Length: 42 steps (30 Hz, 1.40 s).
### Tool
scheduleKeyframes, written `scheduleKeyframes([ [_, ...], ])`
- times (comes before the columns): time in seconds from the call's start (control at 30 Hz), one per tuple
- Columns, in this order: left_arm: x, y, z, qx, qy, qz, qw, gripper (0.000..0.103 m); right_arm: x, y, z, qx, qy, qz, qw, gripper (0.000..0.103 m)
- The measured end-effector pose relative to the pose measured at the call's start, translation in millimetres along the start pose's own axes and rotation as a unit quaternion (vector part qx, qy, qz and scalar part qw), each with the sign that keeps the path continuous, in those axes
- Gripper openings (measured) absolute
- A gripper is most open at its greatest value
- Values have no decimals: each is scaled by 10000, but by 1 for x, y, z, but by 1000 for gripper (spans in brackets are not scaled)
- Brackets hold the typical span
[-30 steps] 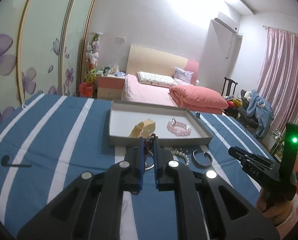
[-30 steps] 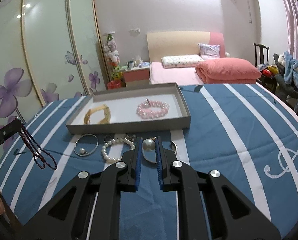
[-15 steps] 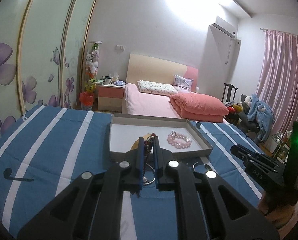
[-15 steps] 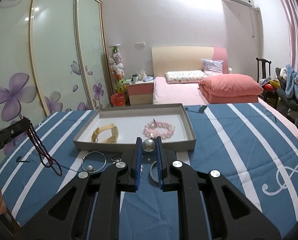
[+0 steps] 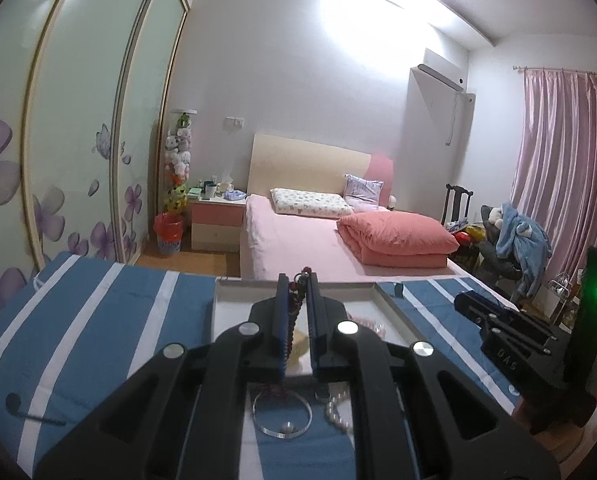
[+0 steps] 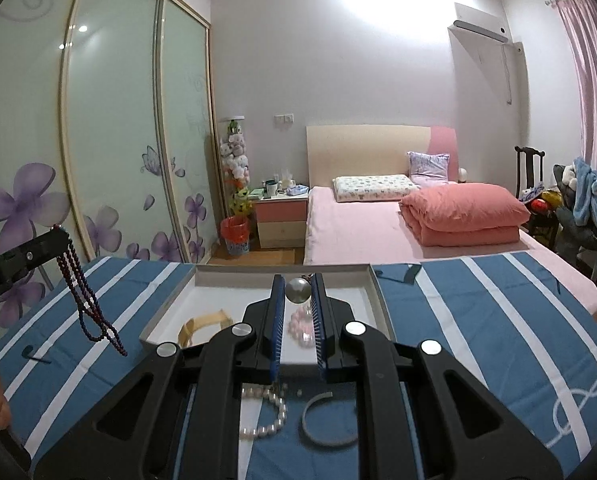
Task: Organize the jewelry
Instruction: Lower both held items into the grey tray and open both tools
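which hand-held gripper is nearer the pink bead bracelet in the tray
Right. The right hand-held gripper sits directly over the pink bead bracelet in the tray; the left hand-held gripper, holding dark beads, is off beyond the tray's left edge.

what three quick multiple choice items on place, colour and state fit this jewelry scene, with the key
1. Where does the pink bead bracelet lie?
A. in the grey tray
B. on the bed
C. on the blue cloth

2. What colour is the bead string hanging from the left tongs?
A. white
B. dark red
C. green

3. What state are the right tongs in?
A. wide open, nothing in them
B. shut on a round silver ball
C. shut on the pearl bracelet

Key: 1 A, it shows inside the tray's rim; 2 B, the dangling beads look dark red; 3 B, the ball sits pinched at the tips while the pearls lie on the cloth.
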<state>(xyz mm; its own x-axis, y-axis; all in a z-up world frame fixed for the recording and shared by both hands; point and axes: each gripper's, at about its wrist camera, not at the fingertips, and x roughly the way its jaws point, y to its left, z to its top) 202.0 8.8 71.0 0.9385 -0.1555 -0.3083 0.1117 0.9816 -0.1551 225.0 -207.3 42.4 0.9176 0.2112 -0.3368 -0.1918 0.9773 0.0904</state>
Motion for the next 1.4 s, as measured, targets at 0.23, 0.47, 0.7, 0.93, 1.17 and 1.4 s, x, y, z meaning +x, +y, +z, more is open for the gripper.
scheduleKeyframes([
  [0.23, 48, 3, 15, 40, 18, 57, 10000, 9, 40, -1, 8, -34, 43, -43, 10000, 14],
  [0.47, 99, 10, 16, 18, 230, 108, 9997, 9, 87, -6, 7, 118, 278, -70, 9995, 14],
  [0.7, 142, 20, 4, -31, 483, 173, 9987, 9, 122, -6, -4, 112, 619, -163, 9979, 14],
  [0.93, 171, 28, -10, -73, 726, 237, 9971, 9, 138, -10, -13, 174, 930, -221, 9953, 14],
  [1.17, 184, 33, -19, -123, 836, 281, 9960, 11, 148, -8, -14, 202, 1168, -205, 9927, 15],
  [1.4, 179, 35, -17, -163, 781, 334, 9963, 18, 144, -8, -10, 250, 1093, -223, 9934, 42],
])
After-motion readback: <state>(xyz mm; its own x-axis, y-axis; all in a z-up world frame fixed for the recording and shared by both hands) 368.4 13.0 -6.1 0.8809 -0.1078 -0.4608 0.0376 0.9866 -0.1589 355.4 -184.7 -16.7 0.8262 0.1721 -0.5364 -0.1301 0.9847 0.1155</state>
